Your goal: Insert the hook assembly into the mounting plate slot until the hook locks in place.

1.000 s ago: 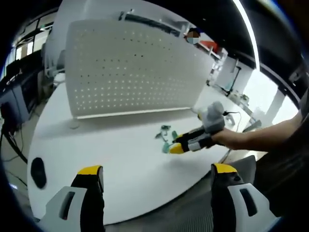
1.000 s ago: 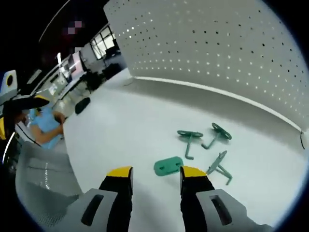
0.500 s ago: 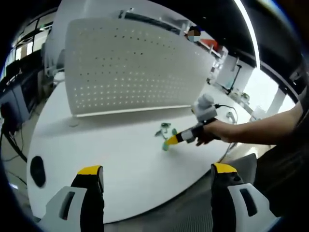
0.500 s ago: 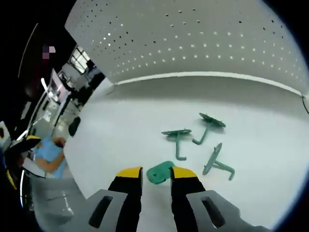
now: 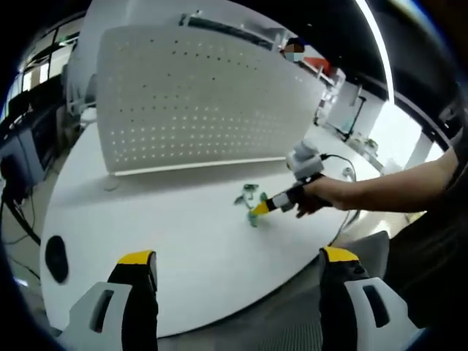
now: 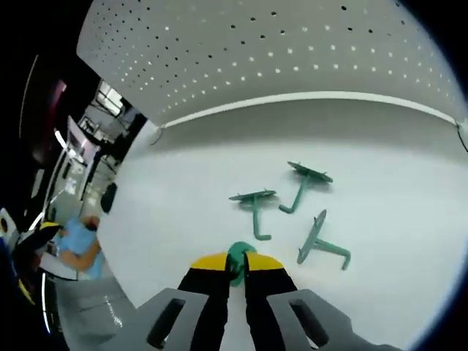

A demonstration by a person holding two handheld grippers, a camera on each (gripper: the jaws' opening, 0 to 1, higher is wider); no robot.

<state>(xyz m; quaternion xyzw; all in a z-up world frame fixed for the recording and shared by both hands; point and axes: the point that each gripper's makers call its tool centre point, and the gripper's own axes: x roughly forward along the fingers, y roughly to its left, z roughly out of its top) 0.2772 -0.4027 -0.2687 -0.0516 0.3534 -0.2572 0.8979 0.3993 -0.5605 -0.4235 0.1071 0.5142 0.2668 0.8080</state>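
In the right gripper view, my right gripper (image 6: 238,269) is shut on a small green mounting plate (image 6: 238,253), which lies on the white table (image 6: 183,175). Three green hooks lie just beyond it: one on the left (image 6: 254,208), one farther back (image 6: 303,181), one on the right (image 6: 322,240). In the left gripper view, my left gripper (image 5: 238,257) hangs open over the table's near edge, holding nothing. Farther off there, the right gripper (image 5: 262,208), held by a hand (image 5: 316,194), touches down by the green pieces (image 5: 250,193).
A tall white perforated panel (image 5: 197,102) stands upright across the back of the round table (image 5: 183,241). A black oval object (image 5: 55,257) lies near the table's left edge. A cable (image 5: 344,174) runs at the far right. A person in blue (image 6: 77,245) sits beyond the table.
My right gripper's jaws have come together on the green plate, from wide apart a second ago. The right hand has shifted slightly left and farther out. My left gripper has stayed put.
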